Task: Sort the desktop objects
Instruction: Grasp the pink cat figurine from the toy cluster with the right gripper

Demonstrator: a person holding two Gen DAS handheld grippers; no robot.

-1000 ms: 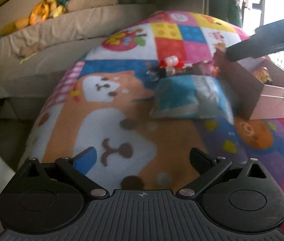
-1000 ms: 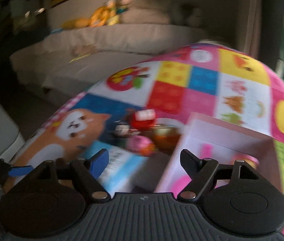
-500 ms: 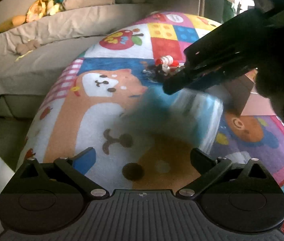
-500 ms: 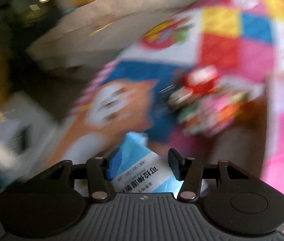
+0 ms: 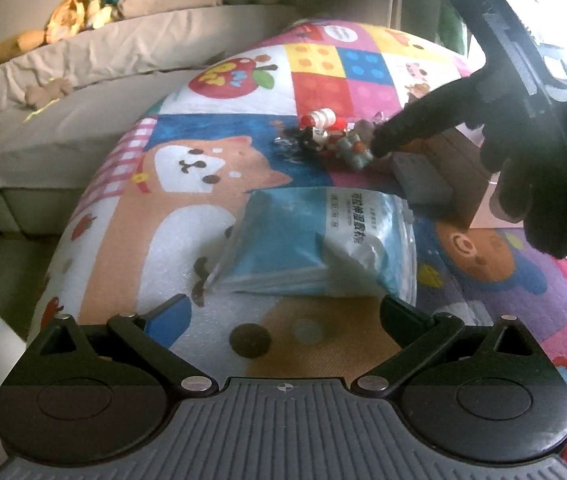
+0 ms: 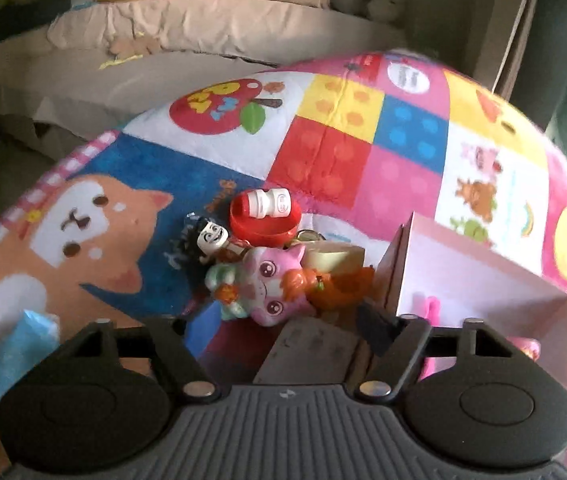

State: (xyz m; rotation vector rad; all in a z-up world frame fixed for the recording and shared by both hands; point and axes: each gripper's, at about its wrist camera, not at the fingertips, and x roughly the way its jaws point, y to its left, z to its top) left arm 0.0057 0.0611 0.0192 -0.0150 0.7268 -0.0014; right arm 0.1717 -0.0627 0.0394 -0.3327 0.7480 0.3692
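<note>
Fingers of our right gripper point(image 6: 289, 330) have just been closing with nothing pinched yet, near the pink cat-shaped toy point(image 6: 273, 284) beside the pink box point(image 6: 483, 280), so we next nudge forward and clamp; left gripper point(image 5: 283, 312) spread.

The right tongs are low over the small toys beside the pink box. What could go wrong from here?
1. The right tongs have just been closing with a grey block between them; the pink cat figure lies just ahead, so they may nudge or catch it too.
2. The toys are crowded together beside the pink box; lifting one could drag the red tub or others along.
</note>
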